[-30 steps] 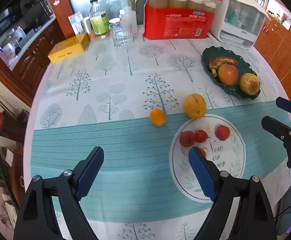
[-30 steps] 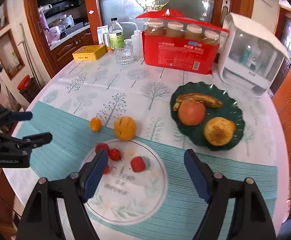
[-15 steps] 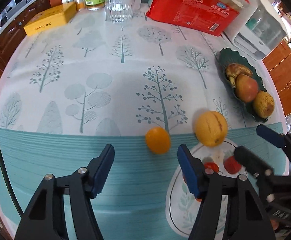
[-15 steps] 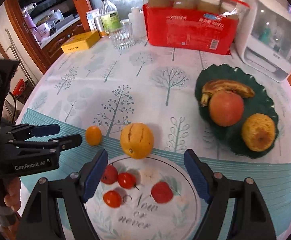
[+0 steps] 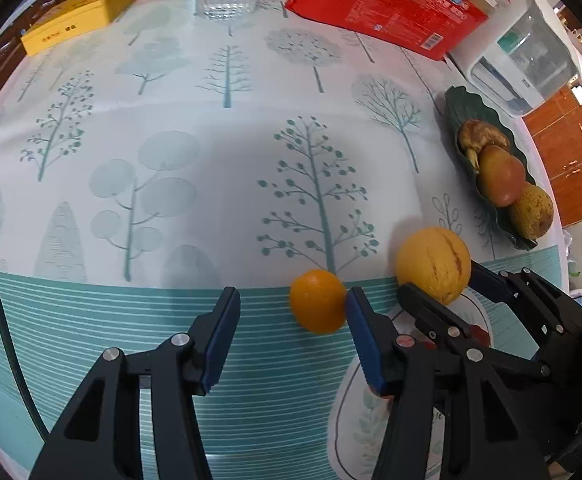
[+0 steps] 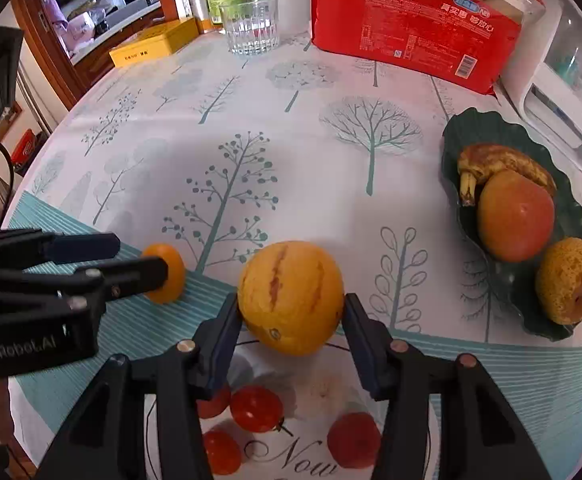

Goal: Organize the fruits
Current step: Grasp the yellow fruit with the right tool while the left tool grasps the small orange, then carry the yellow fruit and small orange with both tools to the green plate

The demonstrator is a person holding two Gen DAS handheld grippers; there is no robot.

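Note:
A small orange (image 5: 318, 301) lies on the tablecloth between the fingers of my left gripper (image 5: 293, 308). Its jaws are closing: the right pad touches the orange, while the left pad stands clear of it. My right gripper (image 6: 291, 308) is closing on a yellow striped melon (image 6: 291, 298), and both blue pads meet its sides. The melon rests at the far rim of a white plate (image 6: 315, 392) that holds several cherry tomatoes (image 6: 257, 408). In the right wrist view, the left gripper (image 6: 141, 256) reaches in from the left to the orange (image 6: 167, 266).
At the right, a dark green plate (image 6: 455, 148) holds a banana (image 6: 503, 164), a red fruit (image 6: 515, 216) and a yellow pear (image 6: 569, 280). A red pack (image 6: 411, 20), a glass (image 6: 251, 24), a yellow box (image 6: 155, 42) and a white appliance (image 6: 571, 80) line the far edge.
Both grippers have come down toward the table and narrowed. The left now has the small orange between its fingers, and the right has closed in on the yellow melon.

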